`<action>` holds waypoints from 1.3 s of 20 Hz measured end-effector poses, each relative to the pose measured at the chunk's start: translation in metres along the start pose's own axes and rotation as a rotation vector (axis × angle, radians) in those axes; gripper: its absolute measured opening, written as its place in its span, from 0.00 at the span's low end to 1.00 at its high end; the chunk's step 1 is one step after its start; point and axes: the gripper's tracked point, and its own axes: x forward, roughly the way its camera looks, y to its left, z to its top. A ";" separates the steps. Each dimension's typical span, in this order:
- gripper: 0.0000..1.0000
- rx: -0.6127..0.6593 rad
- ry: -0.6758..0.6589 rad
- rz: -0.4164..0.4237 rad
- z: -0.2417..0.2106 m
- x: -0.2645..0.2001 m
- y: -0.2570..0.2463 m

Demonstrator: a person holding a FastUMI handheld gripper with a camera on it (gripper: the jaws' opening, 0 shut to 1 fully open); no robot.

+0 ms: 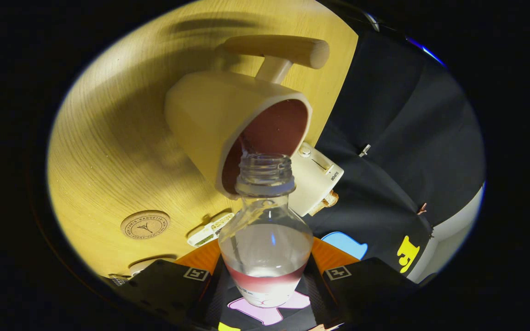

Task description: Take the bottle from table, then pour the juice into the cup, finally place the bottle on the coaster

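My gripper (265,280) is shut on a clear plastic bottle (265,239) with no cap, held between the two fingers and tilted hard. Its open neck (265,174) sits at the rim of a cream cup (228,124) with a reddish-brown inside (274,133), and a thin stream runs from the mouth into the cup. The bottle holds a little liquid and has a red and white label. A round cork coaster (145,224) lies on the wooden table (108,151), off to the side of the cup and just beyond one finger.
A cream toaster-like appliance (318,181) stands behind the cup by the table's edge. A wooden handle (279,50) rises beyond the cup. A small white packet (210,230) lies between coaster and bottle. The black cloth wall hangs past the table edge.
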 end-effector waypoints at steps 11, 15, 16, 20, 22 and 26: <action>0.75 -0.058 0.032 0.027 -0.011 0.000 -0.009; 0.75 -0.084 0.045 0.028 -0.015 -0.002 -0.016; 0.75 -0.091 0.047 0.029 -0.015 -0.002 -0.017; 0.75 -0.104 0.053 0.027 -0.015 -0.005 -0.023; 0.75 -0.115 0.053 0.029 -0.014 -0.006 -0.025; 0.75 -0.125 0.057 0.039 -0.016 -0.007 -0.028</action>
